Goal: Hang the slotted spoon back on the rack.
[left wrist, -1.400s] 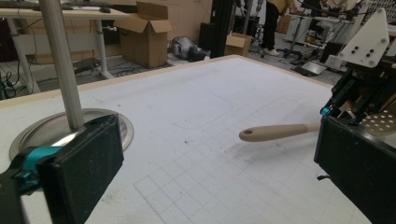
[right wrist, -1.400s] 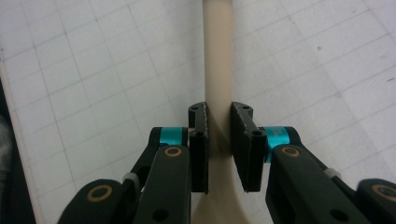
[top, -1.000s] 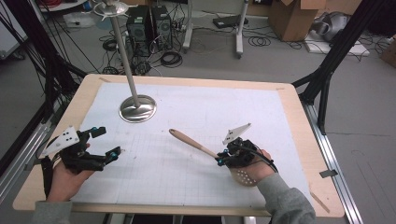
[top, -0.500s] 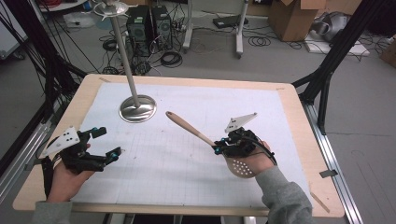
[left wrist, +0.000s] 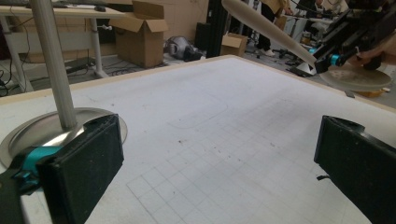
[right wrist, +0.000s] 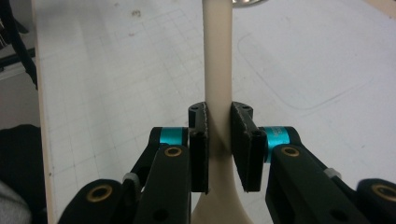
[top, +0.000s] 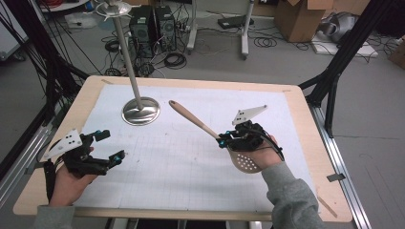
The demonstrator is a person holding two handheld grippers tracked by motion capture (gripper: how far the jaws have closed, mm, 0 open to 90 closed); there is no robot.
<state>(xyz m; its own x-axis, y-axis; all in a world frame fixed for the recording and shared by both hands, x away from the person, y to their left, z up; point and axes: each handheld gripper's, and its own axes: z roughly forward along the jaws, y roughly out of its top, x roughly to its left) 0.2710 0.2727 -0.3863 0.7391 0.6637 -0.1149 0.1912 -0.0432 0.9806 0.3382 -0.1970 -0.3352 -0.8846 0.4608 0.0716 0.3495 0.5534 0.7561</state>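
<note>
Lifted since before, the spoon (top: 205, 126) tilts upward, clamped in the right tongs (top: 228, 141); left tongs (top: 109, 145) gape empty.

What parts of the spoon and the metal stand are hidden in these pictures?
- Slotted spoon: in the high view the right tongs and hand cover where handle meets bowl; in the right gripper view its handle end runs off the top edge and the bowl off the bottom.
- Metal stand: in the left gripper view the top edge cuts off the pole, and a pad of the left tongs covers part of the base.
</note>
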